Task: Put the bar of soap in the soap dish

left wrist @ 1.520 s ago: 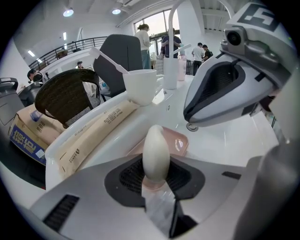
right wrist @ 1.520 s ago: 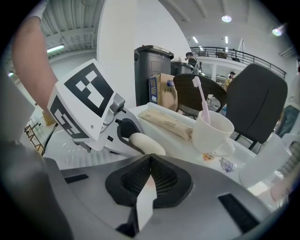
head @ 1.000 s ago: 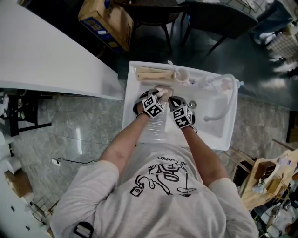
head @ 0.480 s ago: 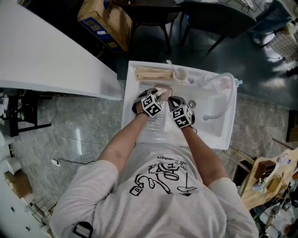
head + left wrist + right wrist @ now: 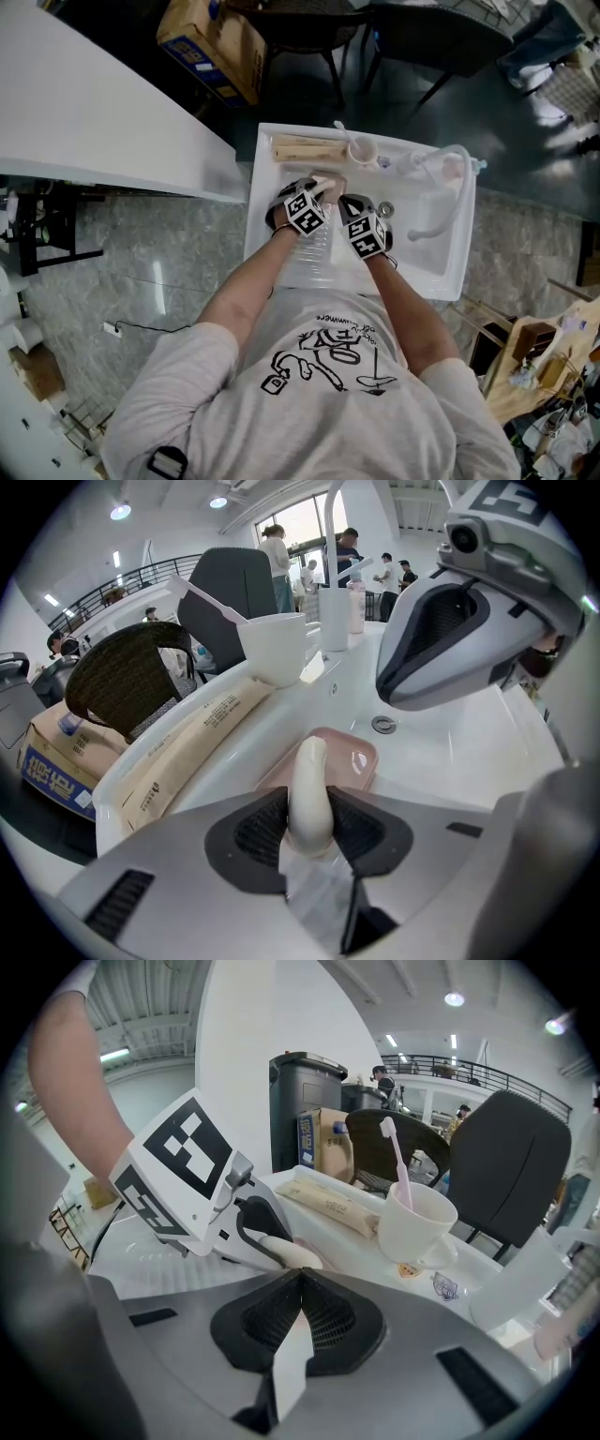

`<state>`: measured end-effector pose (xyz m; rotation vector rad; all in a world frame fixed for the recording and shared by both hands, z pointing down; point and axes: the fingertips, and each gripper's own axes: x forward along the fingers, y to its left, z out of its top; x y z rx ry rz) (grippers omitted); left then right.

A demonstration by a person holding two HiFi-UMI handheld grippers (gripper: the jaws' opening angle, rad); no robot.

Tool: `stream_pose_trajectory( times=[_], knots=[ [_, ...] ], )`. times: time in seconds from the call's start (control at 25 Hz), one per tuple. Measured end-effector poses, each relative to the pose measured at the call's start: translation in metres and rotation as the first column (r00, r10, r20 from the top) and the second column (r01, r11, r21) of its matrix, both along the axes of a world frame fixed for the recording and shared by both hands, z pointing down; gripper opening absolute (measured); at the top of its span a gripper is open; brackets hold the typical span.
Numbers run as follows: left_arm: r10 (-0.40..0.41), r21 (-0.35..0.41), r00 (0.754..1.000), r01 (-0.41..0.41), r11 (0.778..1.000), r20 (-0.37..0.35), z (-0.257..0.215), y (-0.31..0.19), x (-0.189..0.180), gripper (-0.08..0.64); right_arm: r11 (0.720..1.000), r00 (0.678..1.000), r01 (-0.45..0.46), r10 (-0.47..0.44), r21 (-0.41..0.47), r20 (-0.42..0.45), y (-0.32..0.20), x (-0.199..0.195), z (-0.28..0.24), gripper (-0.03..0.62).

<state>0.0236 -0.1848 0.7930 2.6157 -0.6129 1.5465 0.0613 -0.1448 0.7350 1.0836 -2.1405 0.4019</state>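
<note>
1. The left gripper (image 5: 309,806) points steeply down into the white sink (image 5: 441,272), at its back left part.
2. Its jaws have just been opening. The soap (image 5: 310,785) stands on edge between them, with the pads close on either side but no longer clamping it.
3. The soap is pale cream, upright and slightly bowed. Its lower end sits over the near edge of the pink dish (image 5: 362,757).
4. The dish lies flat on the sink floor, near the drain (image 5: 382,725).
5. The right gripper (image 5: 300,1283) has its jaws together with nothing between them. It hangs just right of the left gripper and points toward it.
6. On the sink's back ledge lies a long beige packet (image 5: 307,148). Beside it stands a white cup (image 5: 417,1218) holding a pink toothbrush (image 5: 394,1162).
7. A white tap (image 5: 441,202) arches over the right side of the sink.
</note>
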Motion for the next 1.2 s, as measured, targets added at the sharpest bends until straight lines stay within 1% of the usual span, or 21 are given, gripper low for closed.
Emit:
stream_pose_trajectory(
  times=[0.44,1.2],
  knots=[
    [0.007,0.012,1.000,-0.007,1.000,-0.007,-0.004,0.000,0.000,0.146,1.000,1.000,-0.004,0.004,0.008,0.004,0.001,0.000,-0.001,0.021],
    [-0.004,0.016,1.000,0.004,1.000,-0.022,-0.015,0.004,-0.005,0.152,1.000,1.000,-0.001,0.001,0.028,0.001,0.007,-0.005,-0.011,0.021]
  ],
)
